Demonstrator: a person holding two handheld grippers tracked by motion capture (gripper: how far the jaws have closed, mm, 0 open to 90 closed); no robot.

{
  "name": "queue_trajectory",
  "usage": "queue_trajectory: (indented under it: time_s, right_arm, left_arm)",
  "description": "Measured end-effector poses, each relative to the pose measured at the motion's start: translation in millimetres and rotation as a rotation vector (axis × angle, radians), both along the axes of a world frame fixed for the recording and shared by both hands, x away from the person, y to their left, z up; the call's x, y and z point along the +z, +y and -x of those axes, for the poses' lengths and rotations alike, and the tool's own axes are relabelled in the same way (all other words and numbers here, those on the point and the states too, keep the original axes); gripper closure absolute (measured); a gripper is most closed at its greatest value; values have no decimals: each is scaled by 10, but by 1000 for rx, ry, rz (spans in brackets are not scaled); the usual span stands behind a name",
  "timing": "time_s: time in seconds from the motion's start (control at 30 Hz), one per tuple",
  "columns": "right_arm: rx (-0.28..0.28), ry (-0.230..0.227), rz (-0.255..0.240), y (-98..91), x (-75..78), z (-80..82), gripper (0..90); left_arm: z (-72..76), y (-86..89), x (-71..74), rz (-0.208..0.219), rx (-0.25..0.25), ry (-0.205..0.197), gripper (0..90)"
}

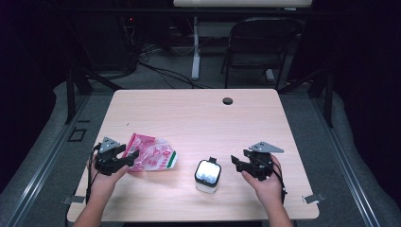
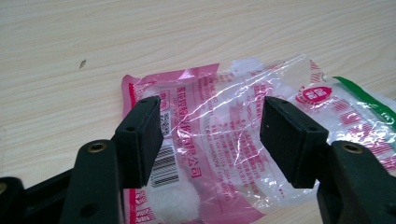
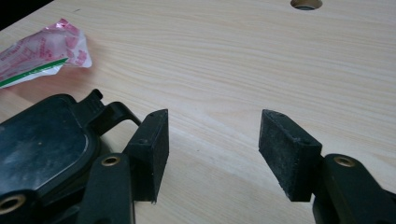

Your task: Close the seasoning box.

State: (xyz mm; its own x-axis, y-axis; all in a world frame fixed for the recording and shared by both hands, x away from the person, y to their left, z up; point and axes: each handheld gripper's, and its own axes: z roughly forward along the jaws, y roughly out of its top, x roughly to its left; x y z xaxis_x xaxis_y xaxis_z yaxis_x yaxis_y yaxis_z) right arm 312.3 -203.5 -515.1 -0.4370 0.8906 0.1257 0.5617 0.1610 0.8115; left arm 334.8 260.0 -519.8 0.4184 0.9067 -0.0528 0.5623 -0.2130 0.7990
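With both grippers' fingers spread, the left gripper straddling the plastic bag and the right gripper beside the lidded jar, I'd worry the slick film slips free or the jar gets knocked.

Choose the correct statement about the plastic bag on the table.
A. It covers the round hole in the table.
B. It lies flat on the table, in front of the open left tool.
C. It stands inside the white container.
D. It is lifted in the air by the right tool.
B: the plastic bag lies flat on the table, with the left tool open and its jaws apart over it, not pressing on it.
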Motion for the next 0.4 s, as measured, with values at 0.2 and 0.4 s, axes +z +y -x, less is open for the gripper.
queue_trajectory:
  time_s: [0.2, 0.4]
  right_arm:
    - [-15, 24, -2, -39, -58, -25, 414]
    - [-29, 42, -6, -57, -107, -53, 385]
  left_arm:
    - [-18, 54, -20, 9, 15, 6, 388]
    - [-34, 118, -21, 15, 24, -2, 386]
